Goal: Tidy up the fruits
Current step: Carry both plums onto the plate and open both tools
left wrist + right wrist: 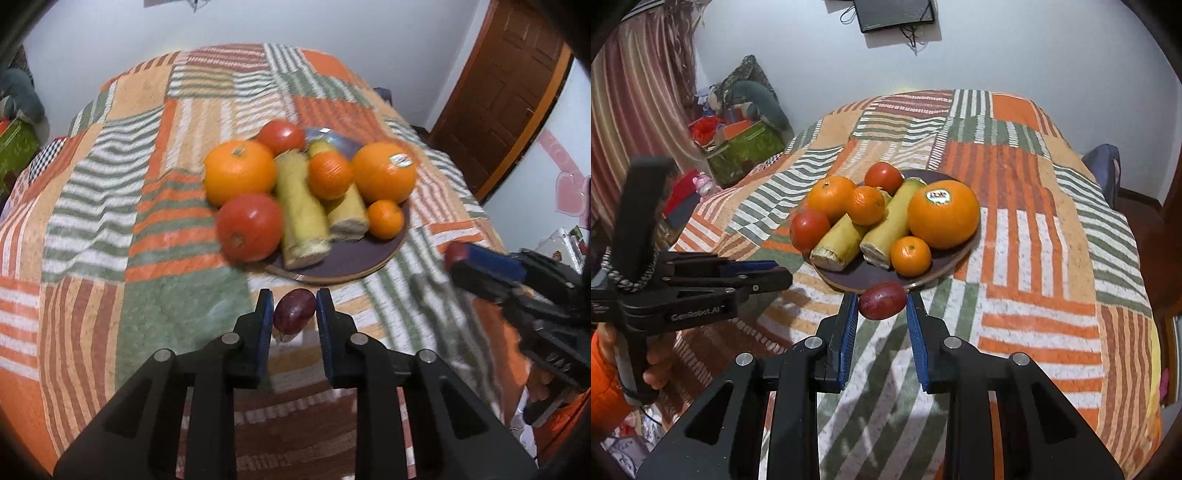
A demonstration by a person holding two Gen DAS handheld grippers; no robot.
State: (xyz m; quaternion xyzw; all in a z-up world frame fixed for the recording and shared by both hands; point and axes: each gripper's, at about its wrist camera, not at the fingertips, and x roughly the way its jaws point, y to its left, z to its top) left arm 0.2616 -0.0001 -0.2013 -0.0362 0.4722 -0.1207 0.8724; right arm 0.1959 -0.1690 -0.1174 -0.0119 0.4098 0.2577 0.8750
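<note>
Two dark red plums are in play: one plum sits between the blue pads of the left hand-held gripper low in the middle of the left wrist view, and a second plum sits the same way in the right hand-held gripper in the right wrist view, each gripper closed to the width of its fruit, just short of the near rim of the plate. On that dark round plate, in the middle of both views, lie two large oranges, one with a sticker and one without, two small mandarins, two red tomatoes and two yellowish cut stalks. The plate rests on a bed under a patchwork cover of orange, green and white stripes. The left wrist view alone shows a brown wooden door at upper right, a bluish wrapper behind the fruit, and the right gripper at the right edge with its plum seen small and blurred. The right wrist view alone shows a striped curtain at upper left, a pile of bags and boxes beside it, a dark panel on the wall at top, and the left gripper from the side at left, held by a hand in an orange sleeve, its plum hidden.
</note>
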